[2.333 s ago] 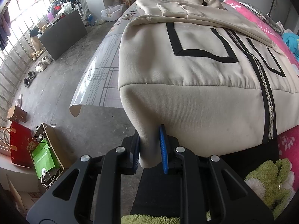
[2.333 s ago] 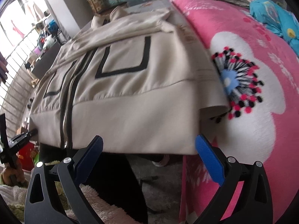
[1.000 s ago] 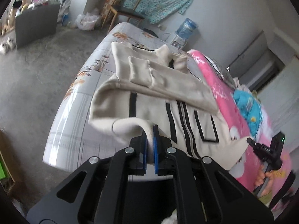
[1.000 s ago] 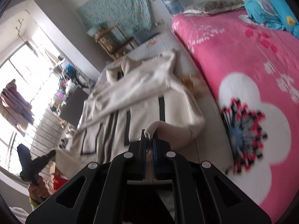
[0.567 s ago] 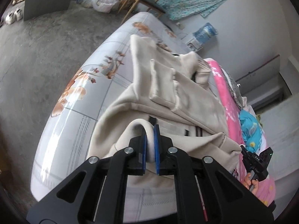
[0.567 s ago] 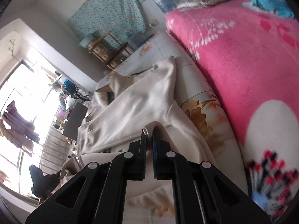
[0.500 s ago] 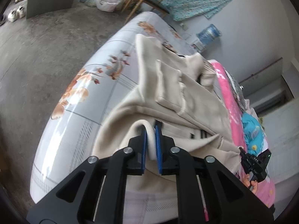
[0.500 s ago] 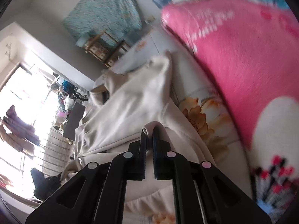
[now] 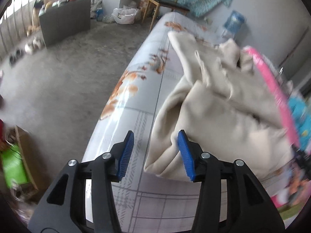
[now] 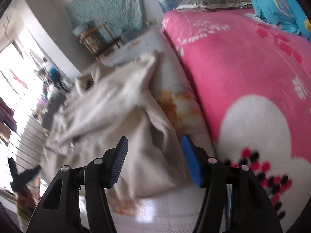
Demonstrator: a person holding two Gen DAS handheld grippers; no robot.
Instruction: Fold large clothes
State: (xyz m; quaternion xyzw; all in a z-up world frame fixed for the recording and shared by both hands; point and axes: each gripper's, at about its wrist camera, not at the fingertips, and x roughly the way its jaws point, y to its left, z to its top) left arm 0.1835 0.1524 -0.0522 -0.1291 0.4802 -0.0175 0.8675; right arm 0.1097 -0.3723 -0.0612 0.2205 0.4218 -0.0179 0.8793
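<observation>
Left wrist view: left gripper (image 9: pixel 155 153) jaws spread and opening, blue pads (image 9: pixel 125 153) clear of cloth. Near corner of the beige jacket (image 9: pixel 223 120) sits between them, closer to the right pad; contact there unclear. Jacket lies folded over itself on the pale floral bed sheet (image 9: pixel 132 89), bulk running toward 1 o'clock, pink blanket (image 9: pixel 272 85) along its far edge at 2 o'clock. Grey floor at 9–10 o'clock, wooden chair (image 9: pixel 165 2) at 12.

Right wrist view: right gripper (image 10: pixel 155 159) jaws spread and opening, nothing pinched. Jacket (image 10: pixel 120 116), blurred, lies between and beyond the pads, stretching toward 11 o'clock. Pink blanket (image 10: pixel 243 68) fills 1–4 o'clock. Left gripper (image 10: pixel 21 172) at 8 o'clock.
</observation>
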